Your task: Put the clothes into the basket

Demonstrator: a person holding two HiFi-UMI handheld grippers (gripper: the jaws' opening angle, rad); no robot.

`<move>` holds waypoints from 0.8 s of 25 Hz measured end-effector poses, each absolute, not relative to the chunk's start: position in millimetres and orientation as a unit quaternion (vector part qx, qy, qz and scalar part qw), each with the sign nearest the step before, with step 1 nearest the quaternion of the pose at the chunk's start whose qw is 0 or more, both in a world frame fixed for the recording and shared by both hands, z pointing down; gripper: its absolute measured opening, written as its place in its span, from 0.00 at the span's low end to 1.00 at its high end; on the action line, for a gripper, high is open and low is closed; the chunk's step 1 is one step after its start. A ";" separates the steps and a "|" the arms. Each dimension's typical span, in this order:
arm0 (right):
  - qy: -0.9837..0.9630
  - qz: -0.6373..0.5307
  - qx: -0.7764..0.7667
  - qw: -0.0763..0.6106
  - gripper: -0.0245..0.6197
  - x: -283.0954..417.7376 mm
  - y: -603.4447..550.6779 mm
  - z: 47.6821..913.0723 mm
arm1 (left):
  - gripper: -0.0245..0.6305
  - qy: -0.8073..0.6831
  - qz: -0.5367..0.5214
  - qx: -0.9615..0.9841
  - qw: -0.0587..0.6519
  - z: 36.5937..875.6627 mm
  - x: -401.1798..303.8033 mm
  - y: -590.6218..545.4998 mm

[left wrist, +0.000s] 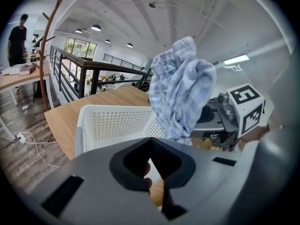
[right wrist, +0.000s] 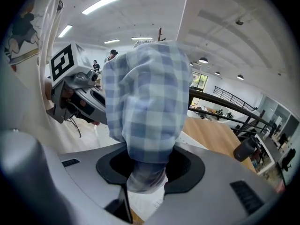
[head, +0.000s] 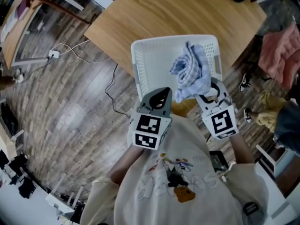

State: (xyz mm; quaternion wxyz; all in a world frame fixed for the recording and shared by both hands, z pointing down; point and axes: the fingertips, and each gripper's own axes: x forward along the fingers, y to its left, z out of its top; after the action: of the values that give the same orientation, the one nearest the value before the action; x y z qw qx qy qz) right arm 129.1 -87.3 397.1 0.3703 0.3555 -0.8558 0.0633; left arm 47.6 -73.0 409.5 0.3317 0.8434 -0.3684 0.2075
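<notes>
Light wooden table (head: 187, 13) carries white perforated plastic basket (head: 145, 64). Right gripper (head: 208, 92) clamps bunched blue-white checked cloth (head: 191, 71) over basket. Left gripper (head: 161, 97) jaws together, empty.

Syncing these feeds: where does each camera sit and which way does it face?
Head view: on the head, steeply down at the basket on the table; left gripper, right gripper, shirt show.
Left gripper view: on that gripper, along its jaws toward basket, cloth, right gripper.
Right gripper view: on that gripper, along its jaws, shut on the cloth; left gripper beside.
All three share the cloth.
</notes>
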 end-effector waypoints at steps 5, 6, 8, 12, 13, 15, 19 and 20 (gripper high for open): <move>-0.853 0.056 0.324 0.406 0.30 126.9 -94.6 415.2 | 0.04 -0.375 0.209 0.837 0.339 415.5 43.9 -75.9; -0.851 0.056 0.320 0.413 0.30 128.0 -97.0 420.0 | 0.04 -0.375 0.210 0.836 0.341 418.5 43.6 -76.5; -0.848 0.053 0.310 0.427 0.30 130.2 -102.4 429.8 | 0.04 -0.376 0.211 0.833 0.348 424.0 43.6 -77.3; -0.838 0.032 0.278 0.468 0.30 131.8 -113.4 442.8 | 0.04 -0.381 0.208 0.828 0.355 428.4 43.3 -81.2; -0.835 0.029 0.271 0.478 0.30 131.7 -114.9 445.2 | 0.04 -0.382 0.209 0.827 0.356 429.4 43.3 -82.2; -0.829 0.027 0.257 0.495 0.30 131.9 -117.7 451.0 | 0.04 -0.383 0.213 0.825 0.358 431.9 44.5 -84.1; -0.820 0.020 0.230 0.523 0.30 131.7 -123.6 468.3 | 0.04 -0.381 0.220 0.823 0.361 437.9 47.8 -87.0; -0.818 0.019 0.224 0.529 0.30 130.8 -124.5 472.6 | 0.04 -0.380 0.220 0.822 0.362 439.1 47.7 -86.9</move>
State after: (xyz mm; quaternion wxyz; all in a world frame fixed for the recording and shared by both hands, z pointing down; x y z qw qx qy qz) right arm 130.8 -124.5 472.6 0.5295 0.2238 -0.8181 0.0187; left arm 47.7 -86.9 439.1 0.3621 0.8223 -0.3799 0.2201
